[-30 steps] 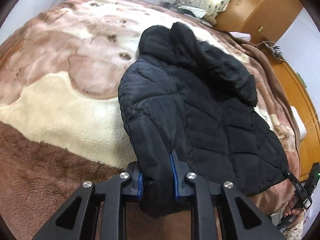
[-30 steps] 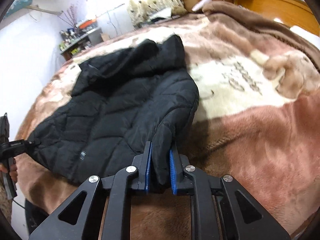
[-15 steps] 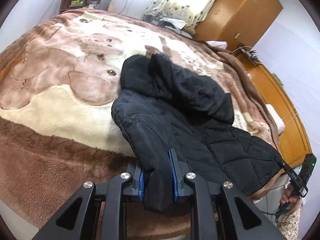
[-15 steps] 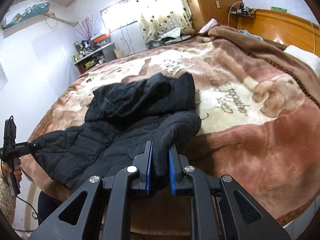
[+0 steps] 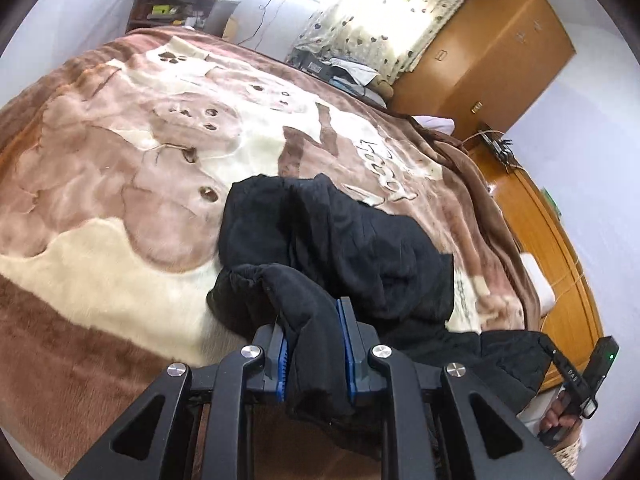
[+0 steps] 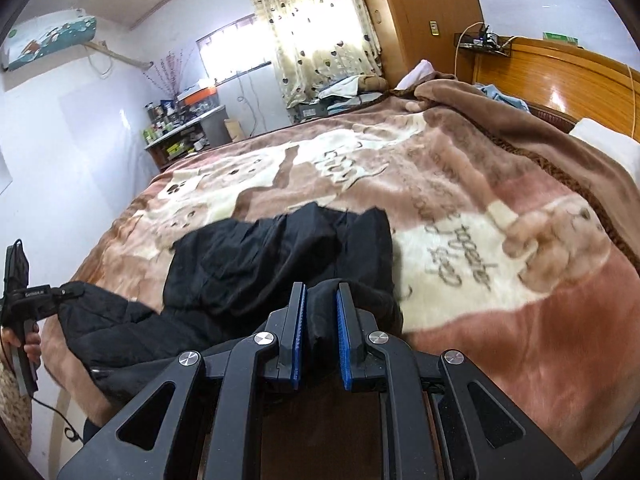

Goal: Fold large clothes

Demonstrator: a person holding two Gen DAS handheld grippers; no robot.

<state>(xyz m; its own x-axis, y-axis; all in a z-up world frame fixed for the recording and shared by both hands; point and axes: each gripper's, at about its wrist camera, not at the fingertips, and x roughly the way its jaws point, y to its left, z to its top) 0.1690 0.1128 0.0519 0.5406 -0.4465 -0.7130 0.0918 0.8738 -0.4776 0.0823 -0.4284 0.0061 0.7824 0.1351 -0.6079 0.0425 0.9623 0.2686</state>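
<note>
The left gripper [image 5: 314,346] is clamped on a thick fold of the black jacket [image 5: 340,248], blue pads pressing either side. The right gripper [image 6: 318,334] likewise grips a bunched jacket edge. Ahead of both, the quilted jacket lies crumpled on a plush brown-and-cream blanket [image 5: 100,208]. Only the right view shows the wall air conditioner [image 6: 50,42]; only the left shows the wooden wardrobe's [image 5: 492,56] full front.

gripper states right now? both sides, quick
Left gripper: closed on the black jacket.
Right gripper: closed on the same jacket, at another spot.
</note>
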